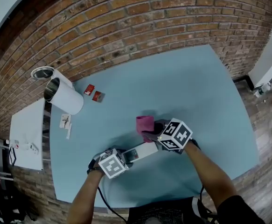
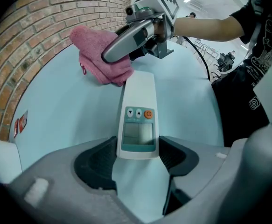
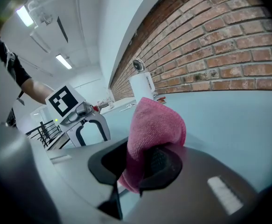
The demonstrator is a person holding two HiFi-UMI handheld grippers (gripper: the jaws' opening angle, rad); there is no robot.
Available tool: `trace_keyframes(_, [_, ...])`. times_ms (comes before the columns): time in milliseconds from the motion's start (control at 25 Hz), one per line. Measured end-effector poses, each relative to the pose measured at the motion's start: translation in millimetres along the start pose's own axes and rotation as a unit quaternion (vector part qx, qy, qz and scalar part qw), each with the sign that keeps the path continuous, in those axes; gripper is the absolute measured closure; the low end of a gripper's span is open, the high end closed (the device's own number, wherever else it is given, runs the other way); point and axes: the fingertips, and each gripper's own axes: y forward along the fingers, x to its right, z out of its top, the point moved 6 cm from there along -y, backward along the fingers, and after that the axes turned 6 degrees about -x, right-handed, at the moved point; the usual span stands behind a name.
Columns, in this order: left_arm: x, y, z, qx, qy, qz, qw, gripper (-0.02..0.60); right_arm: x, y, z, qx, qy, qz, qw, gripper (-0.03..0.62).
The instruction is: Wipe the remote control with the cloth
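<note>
My left gripper [image 2: 138, 158] clamps the white remote control [image 2: 138, 107] near the tabletop's [image 1: 198, 85] front edge; my right gripper [image 3: 141, 166] pinches the pink cloth [image 3: 155, 124] at the remote's far end.

In the head view the left gripper [image 1: 130, 157] covers the near end of the remote [image 1: 144, 150]. The right gripper [image 1: 149, 133] covers its far end and the near part of the cloth [image 1: 144, 123]. In the right gripper view the cloth's lower folds sink out of sight between the jaws. The two red packets [image 1: 93, 93] and the paper slips [image 1: 66, 123] at the far left of the table [image 1: 196, 92] are too small to read. Both forearms [image 1: 209, 171] are cut off by the near edge.
</note>
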Motion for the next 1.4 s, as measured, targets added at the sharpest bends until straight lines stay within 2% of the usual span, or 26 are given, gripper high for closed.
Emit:
trace_keyframes(400, [0.9,-0.6,-0.5,-0.002,-0.006,0.01,0.9999,0.303,2.1,-25.2,-11.3,0.04,0.033,-0.045,0.998,0.53])
trace_keyframes(680, [4.2,-6.7,-3.9,-0.011,-0.076,0.006,0.997,0.305,-14.2,-61.4,-34.9,0.103,0.085,-0.105,0.985,0.53])
trace_keyframes(760, [6.9,-7.2,-3.1,-0.007,-0.097,-0.006,0.9952,0.305,-19.2,-70.5,-42.6,0.123,0.103,-0.117,0.98,0.53])
trace_keyframes(840, [11.3,-6.1,-4.4,0.006,-0.128,-0.035,0.9912,0.305,-23.6,-79.3,-48.7,0.145,0.122,-0.127,0.974,0.53])
trace_keyframes(960, [22.9,-3.8,-6.0,0.037,-0.185,-0.11,0.9758,0.307,-30.6,-91.0,-56.4,0.172,0.141,-0.143,0.964,0.53])
trace_keyframes(1040, [31.4,-3.7,-5.1,0.059,-0.225,-0.176,0.9566,0.307,-34.5,-95.4,-59.9,0.179,0.14,-0.155,0.961,0.53])
trace_keyframes(1120, [39.7,-3.3,-3.4,0.079,-0.261,-0.243,0.931,0.307,-37.0,-97.1,-63.4,0.184,0.142,-0.162,0.959,0.53])
trace_keyframes(1200, [45.1,-3.3,-1.3,0.102,-0.294,-0.301,0.9014,0.307,-38.0,-96.9,-67.3,0.188,0.149,-0.166,0.956,0.53])
trace_keyframes(1240, [46.0,-4.1,-0.2,0.118,-0.313,-0.33,0.8826,0.307,-38.2,-96.1,-68.9,0.19,0.154,-0.169,0.955,0.53])
trace_keyframes(1280, [46.1,-5.9,1.2,0.139,-0.335,-0.362,0.8588,0.307,-38.4,-95.2,-69.9,0.193,0.158,-0.171,0.953,0.53])
trace_keyframes(1320, [45.9,-8.5,3.1,0.163,-0.358,-0.396,0.8296,0.307,-38.6,-94.1,-70.4,0.195,0.16,-0.173,0.952,0.53])
trace_keyframes(1400, [46.2,-13.3,7.1,0.211,-0.407,-0.456,0.7625,0.308,-38.5,-91.2,-70.3,0.197,0.159,-0.178,0.951,0.53])
